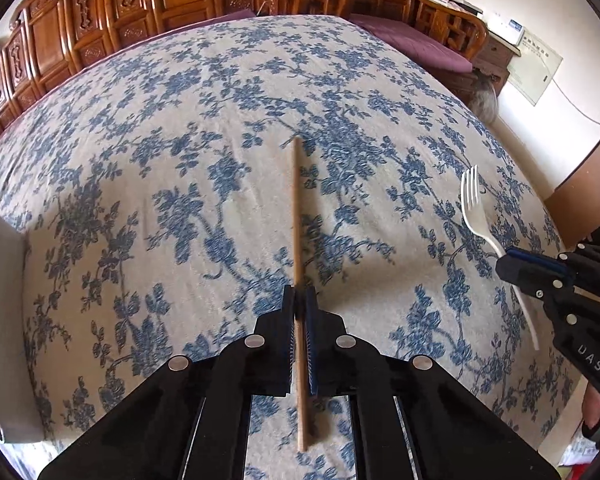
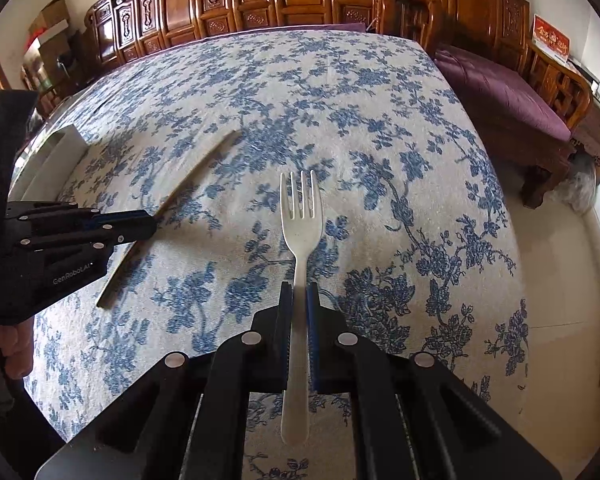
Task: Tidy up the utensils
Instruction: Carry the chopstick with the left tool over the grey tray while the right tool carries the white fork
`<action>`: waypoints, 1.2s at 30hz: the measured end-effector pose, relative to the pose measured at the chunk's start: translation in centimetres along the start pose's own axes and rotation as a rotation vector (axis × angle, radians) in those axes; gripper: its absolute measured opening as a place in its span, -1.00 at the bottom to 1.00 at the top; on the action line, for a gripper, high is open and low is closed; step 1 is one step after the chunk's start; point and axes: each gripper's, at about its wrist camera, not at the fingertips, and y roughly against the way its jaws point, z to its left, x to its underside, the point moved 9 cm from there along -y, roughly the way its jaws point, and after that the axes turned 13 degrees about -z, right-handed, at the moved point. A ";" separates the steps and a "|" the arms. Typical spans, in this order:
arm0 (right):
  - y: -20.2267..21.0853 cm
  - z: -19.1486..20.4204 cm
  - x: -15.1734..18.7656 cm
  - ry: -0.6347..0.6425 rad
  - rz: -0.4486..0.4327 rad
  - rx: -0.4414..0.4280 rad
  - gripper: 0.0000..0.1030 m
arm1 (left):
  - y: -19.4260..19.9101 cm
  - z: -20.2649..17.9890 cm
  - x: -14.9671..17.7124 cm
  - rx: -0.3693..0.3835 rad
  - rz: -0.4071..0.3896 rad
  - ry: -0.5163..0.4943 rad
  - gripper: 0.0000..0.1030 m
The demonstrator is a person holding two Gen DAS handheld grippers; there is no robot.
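Note:
My left gripper (image 1: 299,294) is shut on a wooden chopstick (image 1: 297,208) that points forward above the floral tablecloth. It also shows in the right wrist view (image 2: 150,226), with the chopstick (image 2: 196,176) slanting through it. My right gripper (image 2: 299,290) is shut on a white plastic fork (image 2: 301,216), tines forward. In the left wrist view the right gripper (image 1: 504,262) holds the fork (image 1: 474,208) at the right. A white organizer tray (image 1: 2,320) sits at the table's left edge; it also shows in the right wrist view (image 2: 56,160).
The table is covered by a blue floral cloth (image 1: 220,120). Carved wooden furniture (image 1: 140,12) stands behind it. A bench with a purple cushion (image 2: 504,92) is at the right. The floor (image 2: 560,280) lies right of the table.

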 end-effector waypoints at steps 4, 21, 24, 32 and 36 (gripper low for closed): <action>1.1 1.5 -1.0 0.027 -0.015 0.001 -0.83 | 1.3 1.1 0.1 0.009 -0.017 0.008 -0.92; 3.8 9.0 -4.6 0.097 -0.071 -0.024 -0.83 | 8.9 5.7 -1.1 0.026 -0.128 0.037 -0.92; 4.0 10.3 -5.2 0.105 -0.079 -0.034 -0.83 | 10.4 6.7 -1.2 0.030 -0.145 0.043 -0.92; 4.2 14.5 -6.5 0.132 -0.100 -0.073 -0.83 | 14.3 10.0 -1.4 0.033 -0.205 0.078 -0.92; 3.5 17.3 -7.0 0.147 -0.101 -0.102 -0.83 | 15.7 11.8 -1.1 0.031 -0.225 0.081 -0.92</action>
